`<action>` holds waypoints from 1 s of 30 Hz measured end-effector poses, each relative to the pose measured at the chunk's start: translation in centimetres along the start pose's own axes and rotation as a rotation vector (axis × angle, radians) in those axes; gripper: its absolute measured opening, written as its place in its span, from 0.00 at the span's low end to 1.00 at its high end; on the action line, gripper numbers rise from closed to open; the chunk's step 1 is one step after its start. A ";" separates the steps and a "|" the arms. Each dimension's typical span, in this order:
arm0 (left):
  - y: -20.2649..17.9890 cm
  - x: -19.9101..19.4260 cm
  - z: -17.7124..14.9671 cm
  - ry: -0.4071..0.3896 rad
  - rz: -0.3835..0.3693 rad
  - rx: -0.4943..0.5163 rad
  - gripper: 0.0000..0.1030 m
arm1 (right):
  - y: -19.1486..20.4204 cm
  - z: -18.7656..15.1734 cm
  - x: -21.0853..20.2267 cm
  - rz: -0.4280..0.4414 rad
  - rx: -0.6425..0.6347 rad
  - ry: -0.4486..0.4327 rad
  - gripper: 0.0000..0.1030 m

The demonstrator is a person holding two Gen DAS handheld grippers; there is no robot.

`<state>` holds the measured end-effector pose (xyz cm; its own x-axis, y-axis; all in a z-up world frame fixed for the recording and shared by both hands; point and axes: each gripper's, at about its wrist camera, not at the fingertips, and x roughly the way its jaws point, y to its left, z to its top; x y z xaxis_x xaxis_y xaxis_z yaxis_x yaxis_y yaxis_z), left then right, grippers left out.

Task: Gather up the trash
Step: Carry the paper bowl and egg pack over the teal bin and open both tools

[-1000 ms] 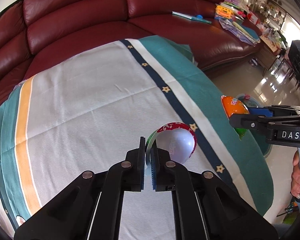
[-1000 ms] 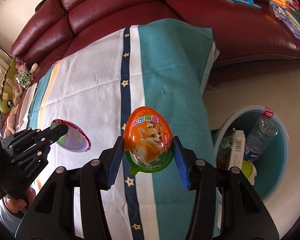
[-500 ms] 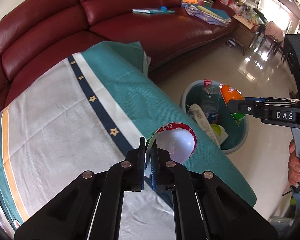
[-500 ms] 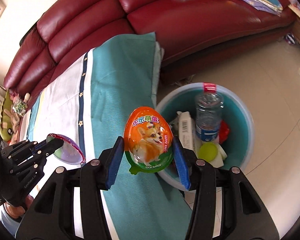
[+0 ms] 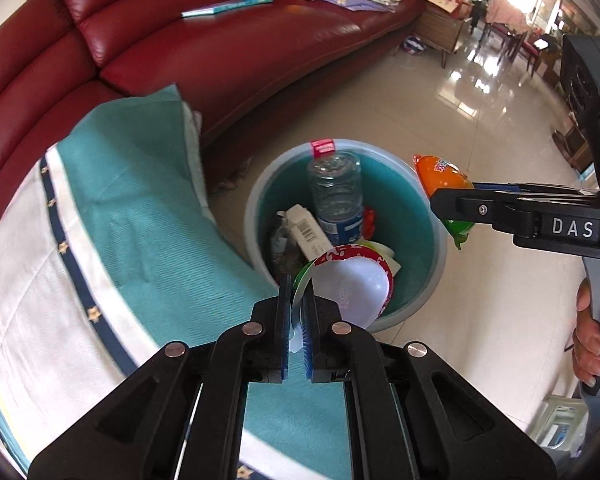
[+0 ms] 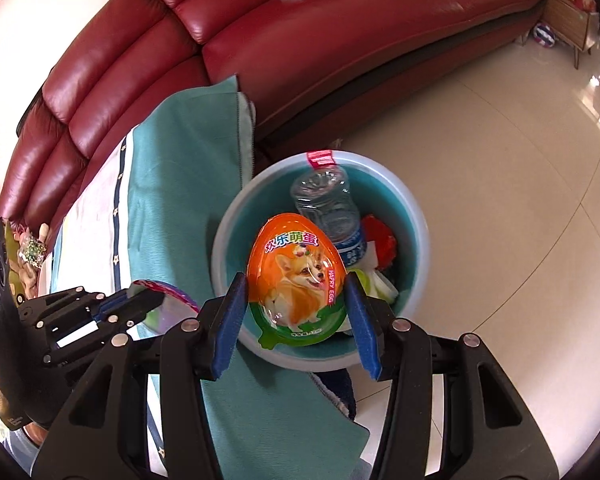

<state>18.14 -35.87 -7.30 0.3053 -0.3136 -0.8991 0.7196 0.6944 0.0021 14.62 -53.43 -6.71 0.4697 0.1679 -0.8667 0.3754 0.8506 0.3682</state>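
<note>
My left gripper (image 5: 297, 312) is shut on the rim of a white half egg shell with a red patterned edge (image 5: 350, 286), which hangs over the near side of the teal trash bin (image 5: 260, 200). My right gripper (image 6: 296, 304) is shut on an orange and green egg-shaped package with a dog picture (image 6: 298, 276), held above the same trash bin (image 6: 228, 216). From the left wrist view that orange package (image 5: 440, 174) and the right gripper sit at the bin's right rim. The left gripper (image 6: 140, 302) shows at the lower left of the right wrist view.
The bin holds a clear plastic bottle (image 5: 334, 188), a white carton (image 5: 306, 230) and other scraps. A table with a teal and white striped cloth (image 5: 140, 208) stands left of it. A dark red sofa (image 5: 220, 48) runs behind. Tiled floor (image 5: 480, 128) lies to the right.
Both grippers have swung right, from over the cloth-covered table to over the trash bin, each still carrying its piece. The views have rolled, bringing the sofa's end and floor into sight.
</note>
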 end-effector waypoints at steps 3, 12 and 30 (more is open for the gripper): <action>-1.1 1.7 1.0 0.020 -0.026 0.009 0.05 | -1.1 0.4 0.1 -0.007 0.012 0.006 0.46; -4.2 4.5 2.2 0.029 0.039 0.089 0.74 | -2.5 1.2 0.5 -0.026 0.028 0.023 0.46; -0.2 -0.2 -2.3 0.002 0.037 -0.054 0.95 | 1.7 0.4 0.7 -0.028 -0.039 0.043 0.68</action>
<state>16.47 -34.45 -8.16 0.3297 -0.2863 -0.8996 0.6735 0.7391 0.0116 15.94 -52.06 -6.57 0.4246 0.1641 -0.8904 0.3564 0.8737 0.3310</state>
